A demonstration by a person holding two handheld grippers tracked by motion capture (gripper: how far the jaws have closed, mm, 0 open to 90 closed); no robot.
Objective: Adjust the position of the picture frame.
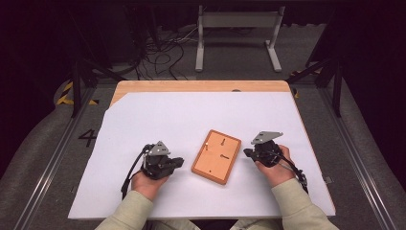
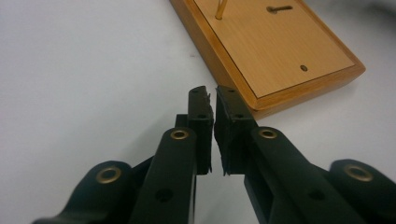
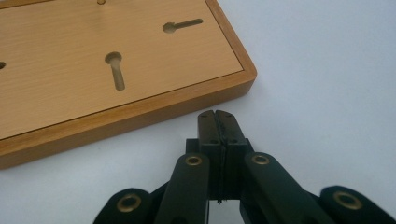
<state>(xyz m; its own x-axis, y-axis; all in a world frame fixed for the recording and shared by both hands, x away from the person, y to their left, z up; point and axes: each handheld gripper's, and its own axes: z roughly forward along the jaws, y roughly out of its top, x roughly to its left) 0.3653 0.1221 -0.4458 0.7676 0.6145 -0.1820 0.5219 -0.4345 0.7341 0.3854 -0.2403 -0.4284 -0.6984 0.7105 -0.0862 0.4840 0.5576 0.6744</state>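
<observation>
I rest both tools, left (image 1: 178,162) and right (image 1: 247,153), jaws together and empty, flanking the wooden board (image 1: 216,156), ready to work it.

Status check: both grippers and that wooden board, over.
Left gripper nearly shut, empty, just short of the wooden board. Right gripper shut, empty, near its edge. Board flat on the white sheet, one brass pin standing.

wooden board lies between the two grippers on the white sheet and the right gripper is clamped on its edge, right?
Not quite. The right gripper is not clamped on the wooden board: the right gripper view shows its jaws shut on nothing, just short of the board's edge. The rest holds: the board lies between it and the left gripper on the white sheet.
</observation>
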